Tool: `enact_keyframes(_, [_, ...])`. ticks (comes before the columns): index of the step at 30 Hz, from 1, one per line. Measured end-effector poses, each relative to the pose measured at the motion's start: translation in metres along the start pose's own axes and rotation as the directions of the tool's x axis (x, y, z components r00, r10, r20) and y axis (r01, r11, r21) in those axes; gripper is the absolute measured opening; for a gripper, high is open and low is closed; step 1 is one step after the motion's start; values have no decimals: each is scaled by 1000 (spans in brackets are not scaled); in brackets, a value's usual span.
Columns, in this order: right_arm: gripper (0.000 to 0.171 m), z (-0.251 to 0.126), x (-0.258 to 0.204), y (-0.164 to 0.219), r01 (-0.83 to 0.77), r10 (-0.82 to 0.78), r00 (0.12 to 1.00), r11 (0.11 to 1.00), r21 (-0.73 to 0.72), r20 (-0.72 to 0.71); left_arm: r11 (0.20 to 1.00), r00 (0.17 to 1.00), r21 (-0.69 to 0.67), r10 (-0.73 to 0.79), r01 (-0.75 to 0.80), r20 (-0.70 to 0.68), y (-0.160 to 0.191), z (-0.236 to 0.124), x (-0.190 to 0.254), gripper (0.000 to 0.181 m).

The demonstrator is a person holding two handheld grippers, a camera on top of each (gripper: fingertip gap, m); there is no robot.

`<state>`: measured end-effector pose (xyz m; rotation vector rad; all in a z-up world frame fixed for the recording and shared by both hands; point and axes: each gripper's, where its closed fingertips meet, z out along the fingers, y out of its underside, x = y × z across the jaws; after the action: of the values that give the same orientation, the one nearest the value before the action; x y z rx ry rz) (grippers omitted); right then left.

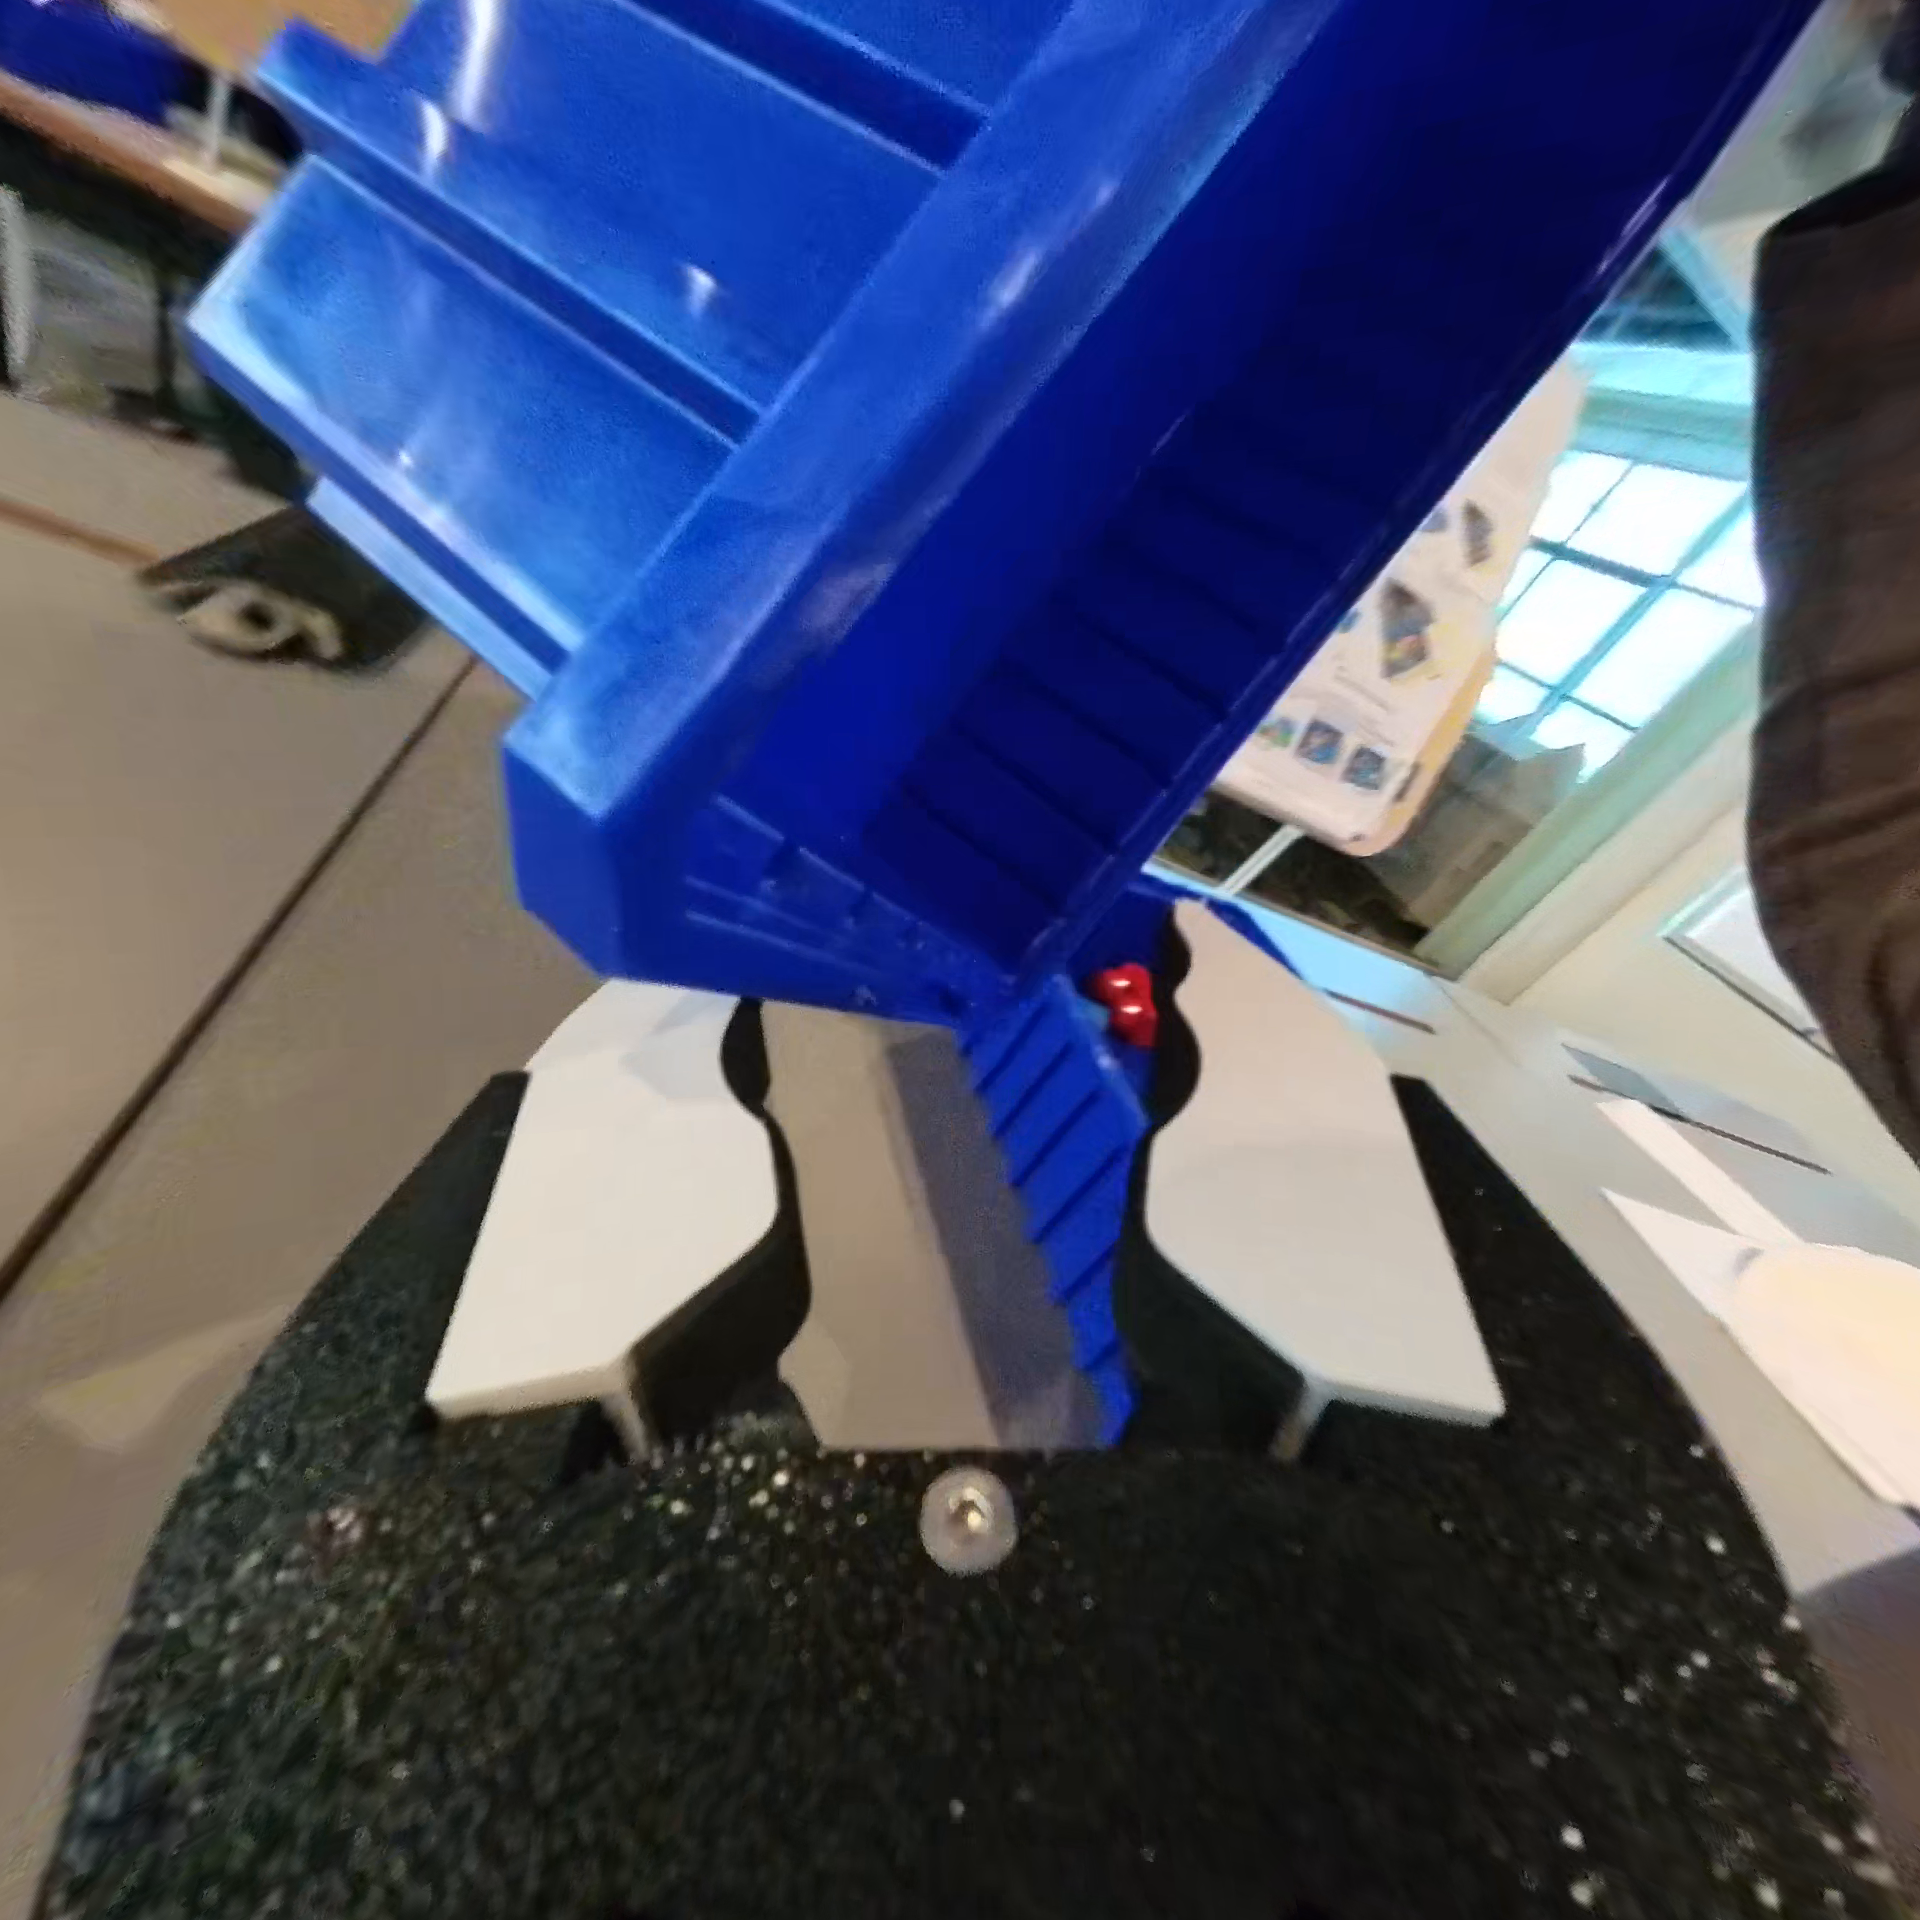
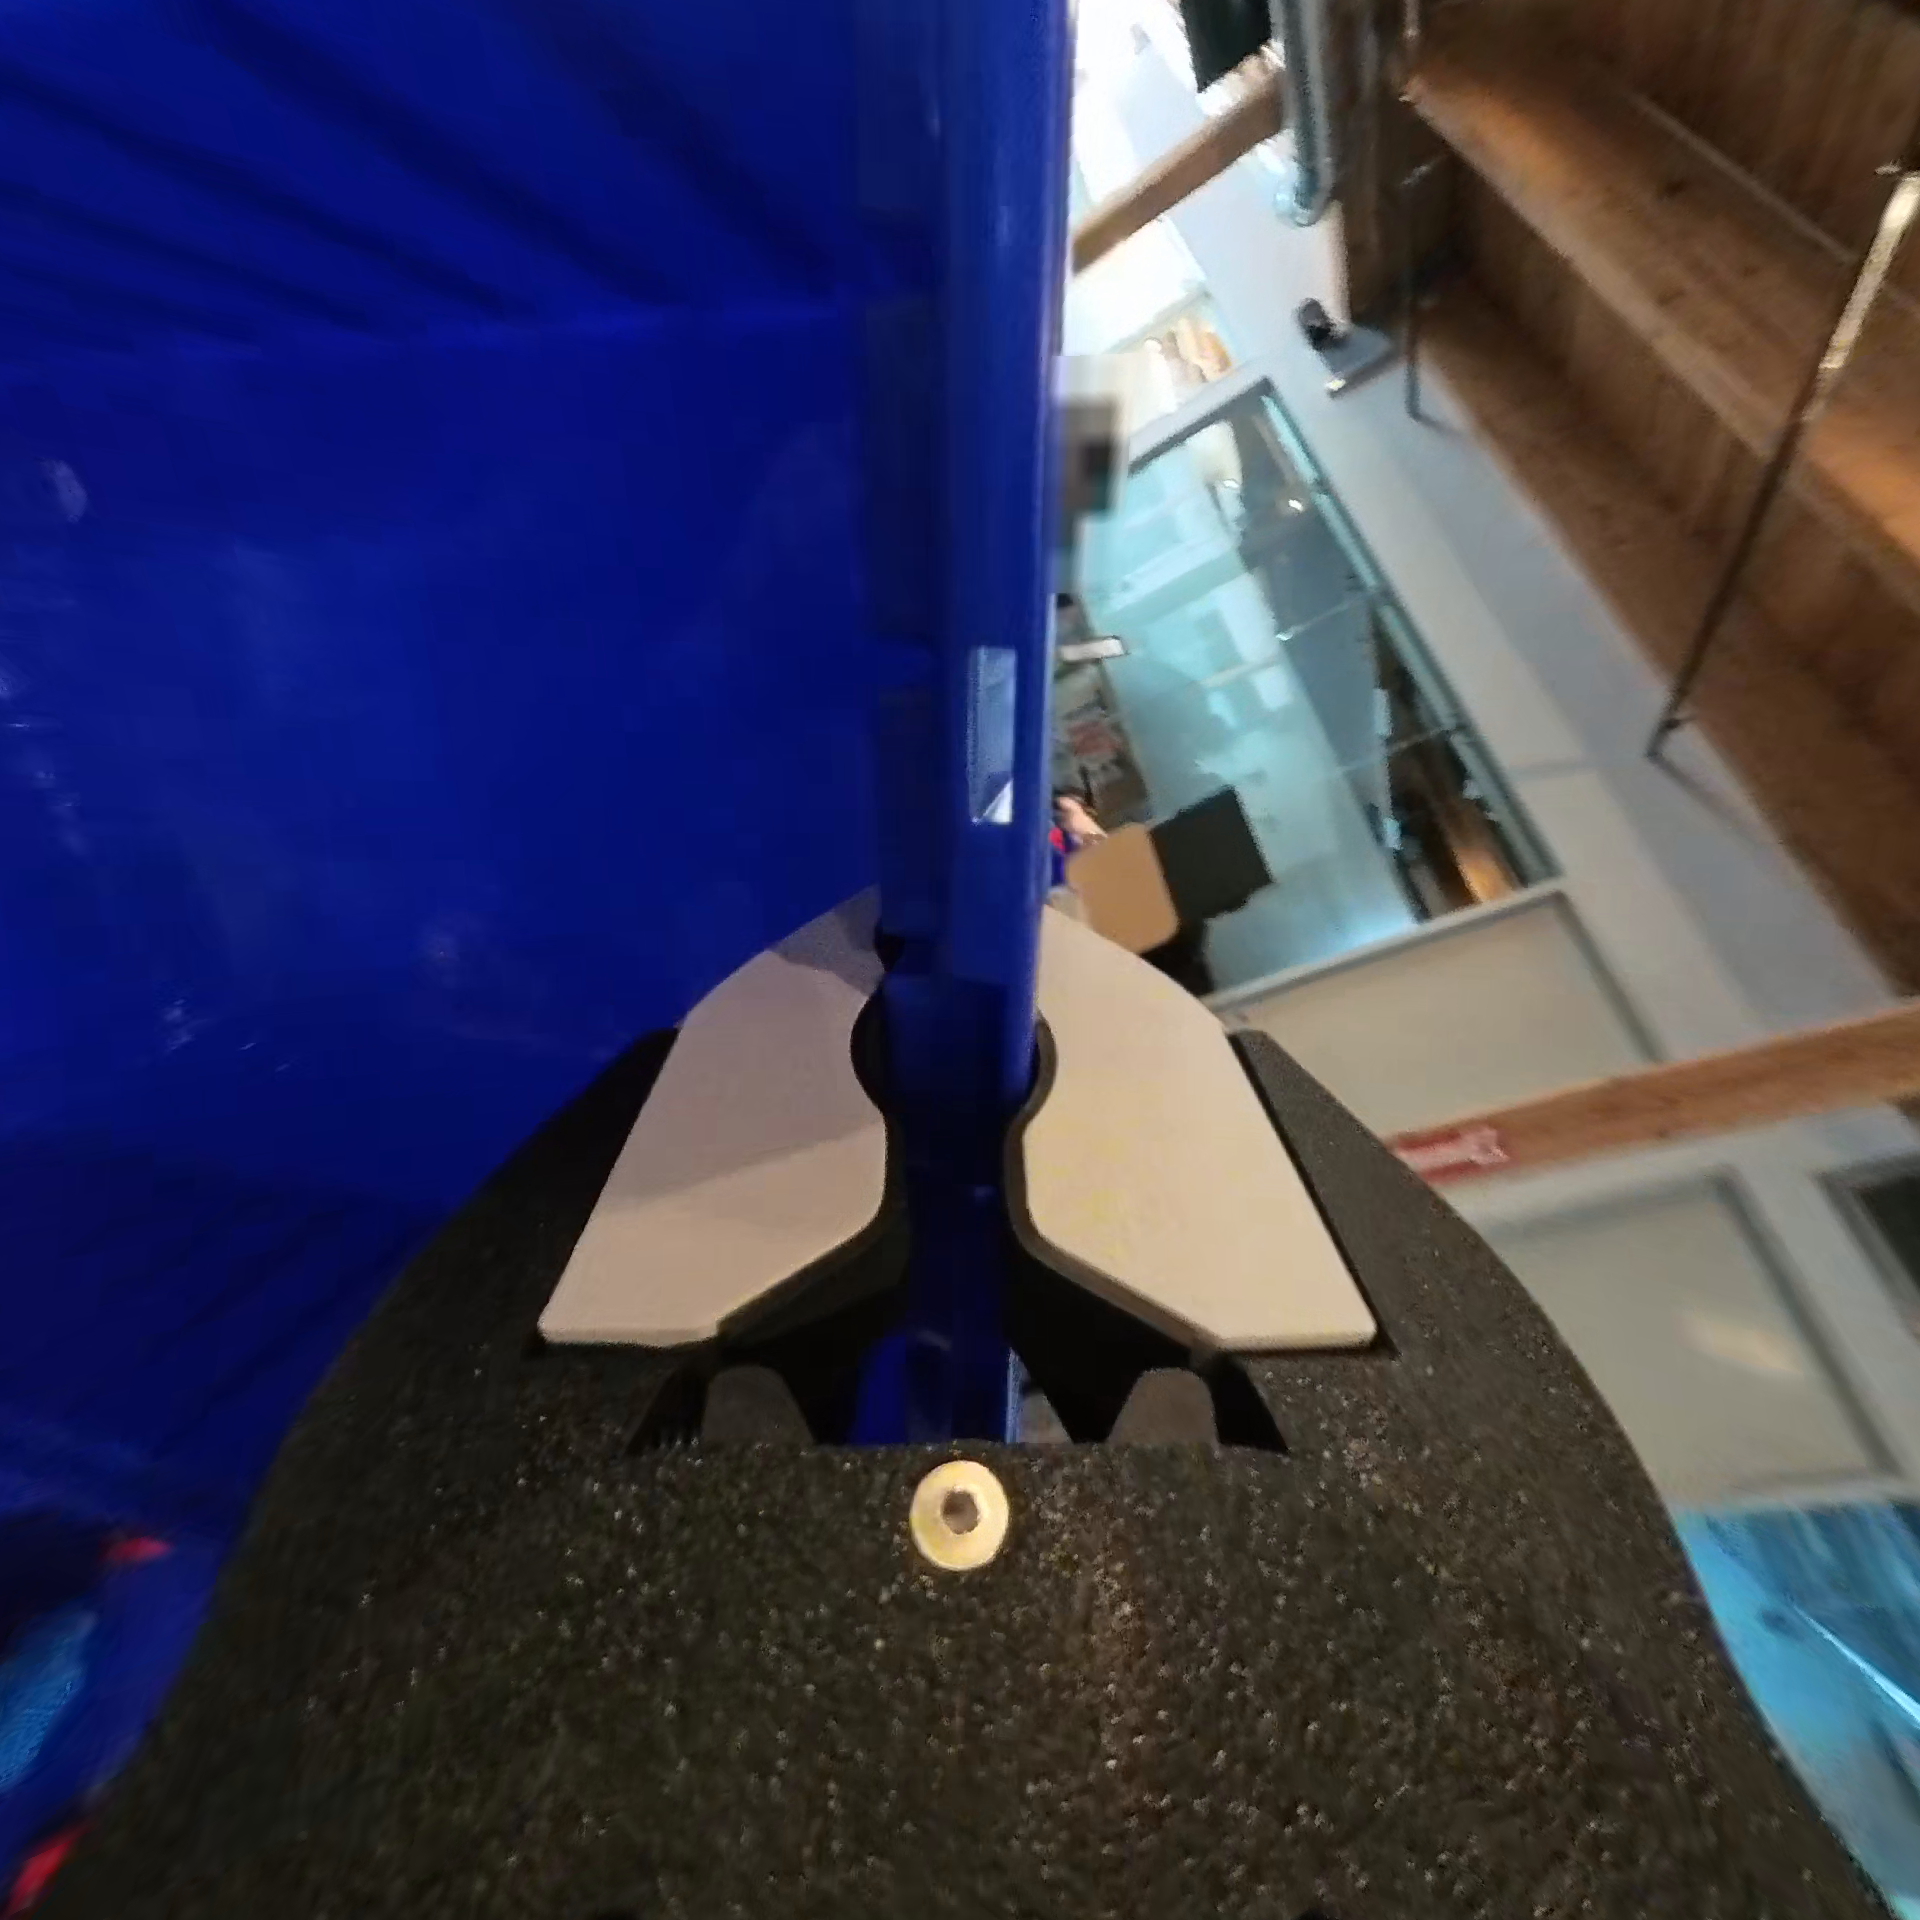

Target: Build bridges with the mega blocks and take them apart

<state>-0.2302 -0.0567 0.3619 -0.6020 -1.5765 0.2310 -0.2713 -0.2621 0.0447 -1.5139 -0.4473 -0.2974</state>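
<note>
The left claw [image 1: 961,1049] is clamped on the ribbed rim of a large blue plastic bin [image 1: 790,436], which is lifted and tilted steeply, its ribbed outer wall facing the camera. A small red block [image 1: 1127,1003] shows just beside the gripped rim, near the right finger. The right claw [image 2: 956,997] is clamped on another edge of the blue plastic bin [image 2: 416,520], whose wall fills the left half of that view. The grey floor [image 1: 156,831] lies below.
</note>
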Motion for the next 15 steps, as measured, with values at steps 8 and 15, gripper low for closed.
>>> enact_keyframes(8, [15, -209, 70, 56, 44, -96, 969, 974, -224, -228, 968, 948, -35, 235, -248, -213, 16, 78, 139, 92])
enact_keyframes(15, [15, -369, 71, 140, 74, -219, 958, 814, -576, -186, 896, 839, 17, 422, -443, -345, 59, 117, 244, 98])
